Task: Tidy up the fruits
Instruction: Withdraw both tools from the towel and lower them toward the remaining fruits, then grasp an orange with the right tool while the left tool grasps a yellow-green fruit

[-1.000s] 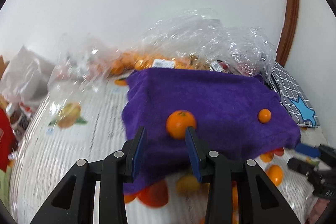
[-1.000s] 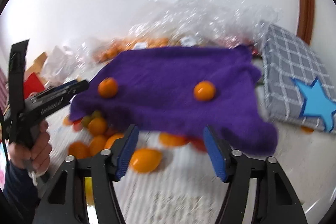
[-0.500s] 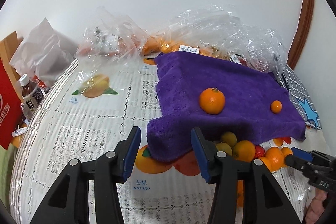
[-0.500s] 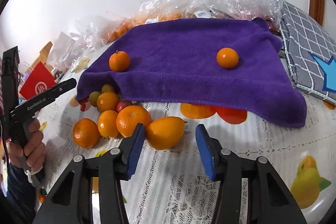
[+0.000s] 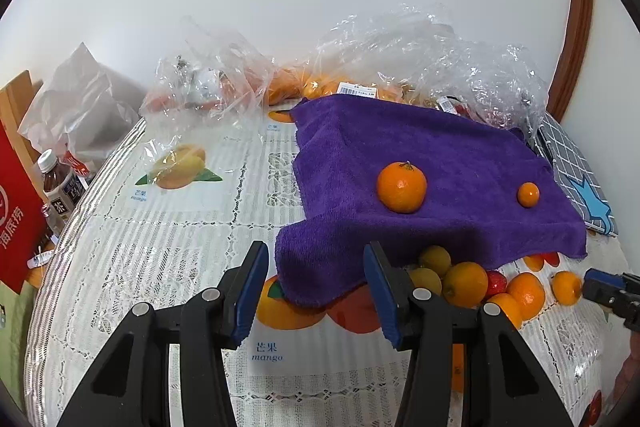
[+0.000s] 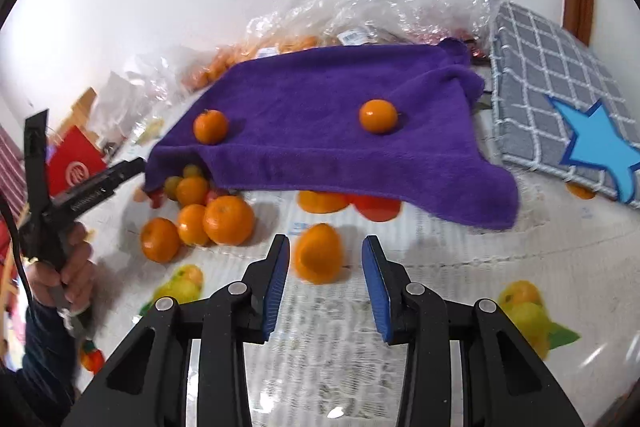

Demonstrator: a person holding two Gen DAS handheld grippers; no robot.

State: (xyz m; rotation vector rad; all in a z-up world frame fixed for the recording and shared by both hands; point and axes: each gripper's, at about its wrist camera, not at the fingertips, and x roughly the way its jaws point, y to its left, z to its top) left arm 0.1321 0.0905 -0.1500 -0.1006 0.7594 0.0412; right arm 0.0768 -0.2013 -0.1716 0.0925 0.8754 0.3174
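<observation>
Orange fruit (image 6: 319, 258) lying loose on the worktop (image 6: 440, 267), just in front of the purple towel (image 6: 340, 131), squarely between the blue pads of the right gripper (image 6: 325, 267). Jaws just been closing in on it, narrow gaps showing either side; fruit blurred, so contact not confirmed. Judged a grasp in progress, not yet a hold.

Two mandarins set well apart on top of the towel: larger one (image 5: 401, 187) toward its left, smaller one (image 5: 528, 194) toward its right. Spacing suggests a deliberate sorted layout, towel serving as the display surface. Remaining heap of fruit (image 6: 200, 215) clustered at the towel's front left corner, apparently the unsorted stock.

Left gripper (image 5: 316, 291) partly open, nothing between the pads; jaws opened somewhat a moment back. Aimed at the drooping front corner of the towel, apparently on standby. Person's hand (image 6: 64, 267) seen on its handle in the right wrist view.

Not determinable: fruit tucked under the towel's overhang, only partly showing; whatever props the towel up; contents of the clear plastic bags (image 5: 400, 67) at the back, orange shapes only. Several orange and yellow patches are prints on the tablecloth, easily mistaken for fruit. Grey checked cushion (image 6: 560, 95) cut off at the right.
</observation>
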